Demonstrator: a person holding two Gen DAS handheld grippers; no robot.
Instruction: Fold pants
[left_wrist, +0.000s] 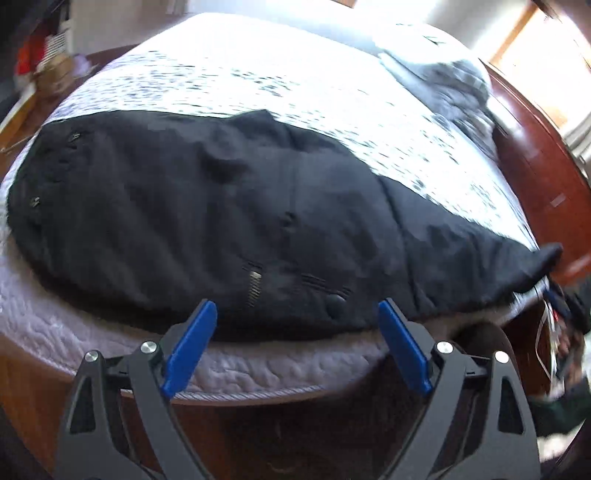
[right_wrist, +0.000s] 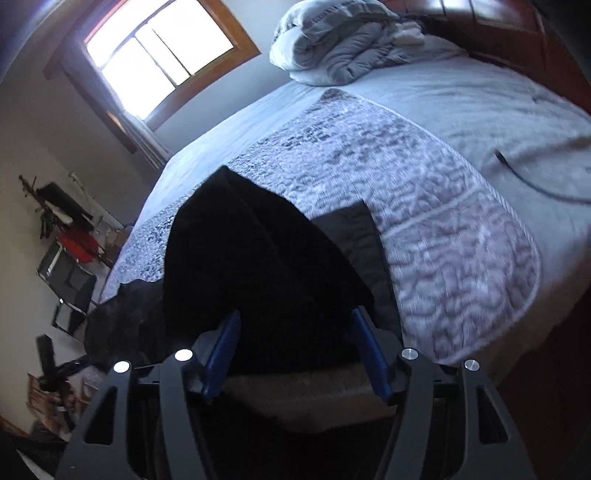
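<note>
Black pants (left_wrist: 221, 214) lie spread across the near part of the bed, zipper and button at the near edge. My left gripper (left_wrist: 297, 314) is open and empty, just short of the waistband near the button. In the right wrist view the pants (right_wrist: 266, 280) lie as a dark heap reaching toward me. My right gripper (right_wrist: 293, 321) is open, its blue fingers (right_wrist: 225, 343) on either side of the near end of the cloth, not closed on it.
The bed has a patterned grey quilt (right_wrist: 443, 229) and a wooden frame (left_wrist: 535, 166). A bundled grey blanket (right_wrist: 340, 44) lies at the head. A black cable (right_wrist: 532, 181) lies on the sheet. Clutter and furniture (right_wrist: 70, 258) stand by the wall under a window.
</note>
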